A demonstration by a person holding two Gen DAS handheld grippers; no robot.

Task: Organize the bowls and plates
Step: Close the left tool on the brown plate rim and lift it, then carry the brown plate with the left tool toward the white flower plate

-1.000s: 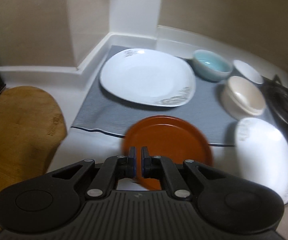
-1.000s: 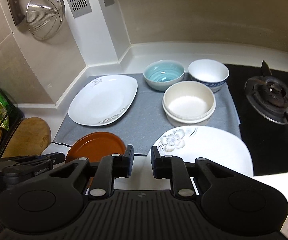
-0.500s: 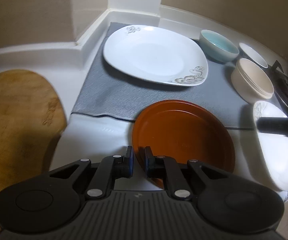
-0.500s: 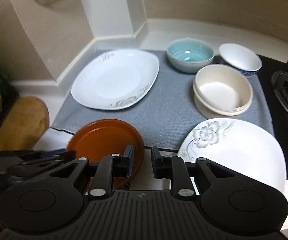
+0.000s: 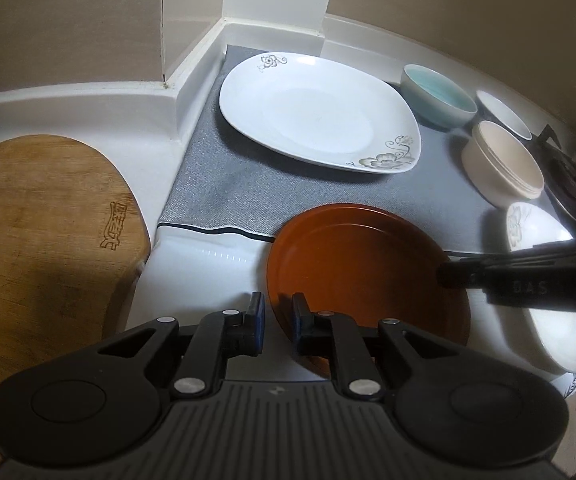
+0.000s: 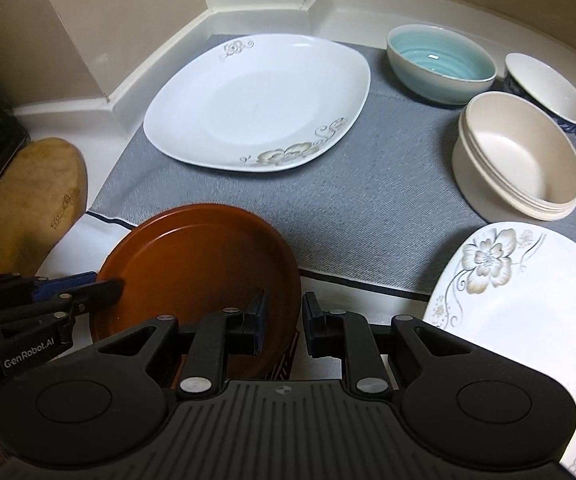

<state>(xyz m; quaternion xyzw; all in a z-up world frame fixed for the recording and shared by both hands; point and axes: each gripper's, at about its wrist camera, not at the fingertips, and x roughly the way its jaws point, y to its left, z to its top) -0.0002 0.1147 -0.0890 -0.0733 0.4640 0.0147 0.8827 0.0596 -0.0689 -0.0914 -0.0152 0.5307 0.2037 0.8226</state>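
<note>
The left claw [image 5: 275, 316] is opening at the lower centre of its view, its fingers either side of the near rim of the brown plate [image 5: 360, 264], pads no longer pressing it. The plate lies on the white desk [image 5: 207, 256], its far edge on the grey mat [image 5: 247, 184]. The right claw [image 6: 283, 312] stands slightly parted and empty at that plate's right edge. A flowered white plate [image 6: 528, 320] sits lower right; another white plate [image 6: 259, 100] and stacked cream bowls [image 6: 520, 160] rest on the mat.

Three plates [image 6: 255, 104], three bowls [image 6: 440, 62], one board [image 5: 39, 216]
</note>
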